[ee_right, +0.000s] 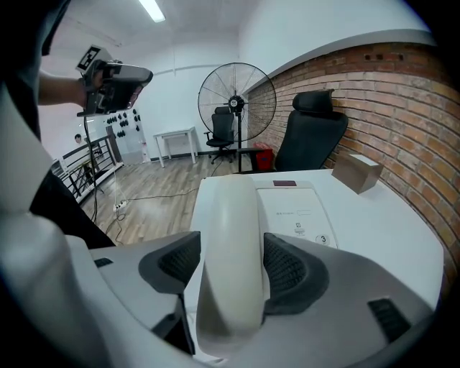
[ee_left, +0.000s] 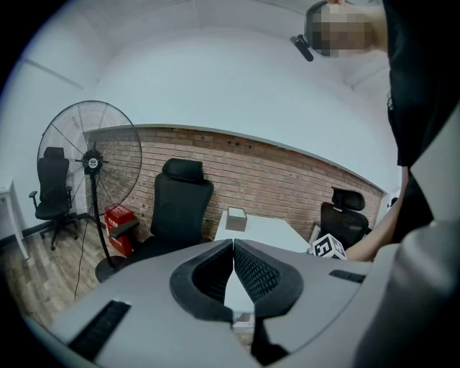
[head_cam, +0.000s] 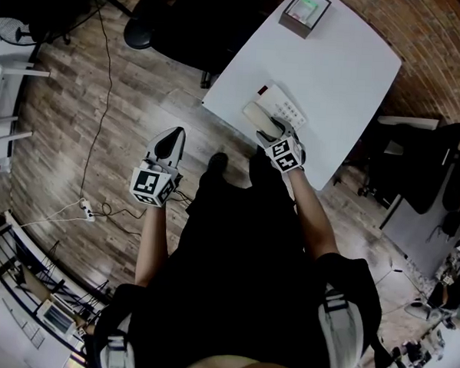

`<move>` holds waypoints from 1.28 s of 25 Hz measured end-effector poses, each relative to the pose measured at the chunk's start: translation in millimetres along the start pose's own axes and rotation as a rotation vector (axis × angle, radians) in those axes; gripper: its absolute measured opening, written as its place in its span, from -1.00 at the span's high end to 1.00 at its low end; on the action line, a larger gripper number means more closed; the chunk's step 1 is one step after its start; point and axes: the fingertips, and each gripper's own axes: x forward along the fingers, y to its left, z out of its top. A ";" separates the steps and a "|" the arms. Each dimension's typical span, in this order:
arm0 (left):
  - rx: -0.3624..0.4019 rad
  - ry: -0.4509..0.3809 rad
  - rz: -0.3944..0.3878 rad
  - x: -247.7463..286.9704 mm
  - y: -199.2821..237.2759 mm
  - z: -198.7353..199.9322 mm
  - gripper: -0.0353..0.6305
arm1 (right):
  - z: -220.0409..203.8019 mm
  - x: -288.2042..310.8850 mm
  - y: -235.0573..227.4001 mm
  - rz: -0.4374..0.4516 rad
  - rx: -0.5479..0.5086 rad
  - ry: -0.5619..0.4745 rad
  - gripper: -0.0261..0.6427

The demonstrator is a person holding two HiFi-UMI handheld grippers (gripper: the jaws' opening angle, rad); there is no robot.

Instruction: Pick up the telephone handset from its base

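step: grasping, lift not yet begun | right gripper (ee_right: 231, 260) clamps handset (ee_right: 228, 212), which lies on base (ee_right: 298, 212) | left gripper (ee_left: 233, 269) pinched together, empty, well apart from base | next: probably raise handset straight up off base, grip firm

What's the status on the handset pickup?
Right gripper jaws clamped on cream plastic telephone handset. Handset on white base, not lifted. Left gripper shut, empty. Nothing blocking.

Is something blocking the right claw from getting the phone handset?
No, nothing is in the way. The handset lies on its base, right between the pads of the right claw, which touch both its sides.
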 end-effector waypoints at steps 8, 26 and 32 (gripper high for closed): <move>-0.004 -0.004 0.007 -1.7 3.2 0.9 0.83 | 0.6 1.2 -0.8 -0.004 0.010 0.001 0.26; -0.007 -0.019 -0.003 -1.2 7.3 4.2 0.83 | 2.4 -0.9 0.8 -0.015 0.013 0.006 0.31; -0.001 -0.028 -0.015 -0.7 9.5 9.4 0.83 | 6.7 -4.9 3.0 -0.030 0.018 -0.008 0.31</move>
